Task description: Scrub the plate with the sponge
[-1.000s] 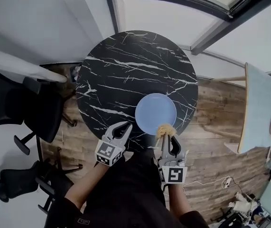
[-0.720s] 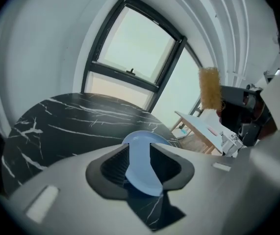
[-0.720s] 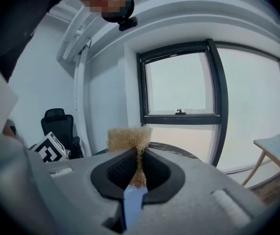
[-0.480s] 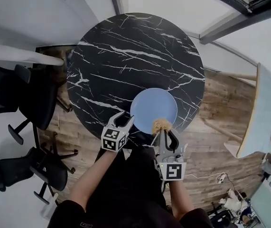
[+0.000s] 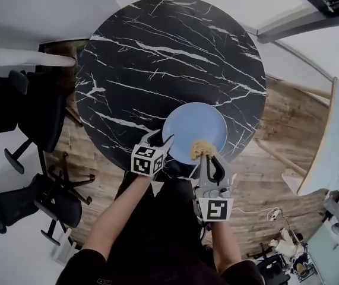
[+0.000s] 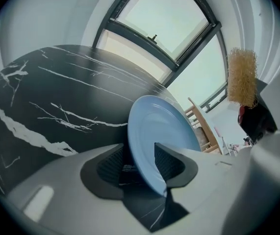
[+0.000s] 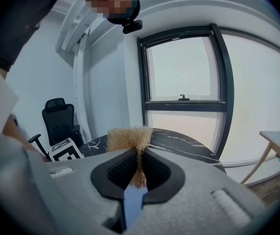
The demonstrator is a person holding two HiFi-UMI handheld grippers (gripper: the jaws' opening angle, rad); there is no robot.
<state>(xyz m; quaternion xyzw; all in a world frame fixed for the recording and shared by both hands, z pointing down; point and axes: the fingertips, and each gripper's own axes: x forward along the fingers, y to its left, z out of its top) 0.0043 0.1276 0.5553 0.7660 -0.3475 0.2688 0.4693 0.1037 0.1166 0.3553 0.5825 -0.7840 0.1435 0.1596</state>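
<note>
The left tongs (image 6: 142, 163) stand wide, their jaws just opened, with the near rim of the round pale-blue plate (image 5: 196, 129) between them, unpinched. The right tongs (image 7: 139, 168) are clamped on a tan fibrous sponge (image 7: 128, 137), poised over the plate's edge just right of the left tongs. The plate lies on the round black marble counter (image 5: 157, 58).

One round black table (image 5: 157, 52) is counted, bearing one blue plate (image 5: 196, 126). One tan sponge (image 5: 203, 149) is seen. Two claws are counted: the left claw (image 5: 161, 136), its jaws just opened wider about the plate's rim, and the right claw (image 5: 205, 157). Two black chairs (image 5: 27, 117) and one pale side table (image 5: 332, 141) are counted.
</note>
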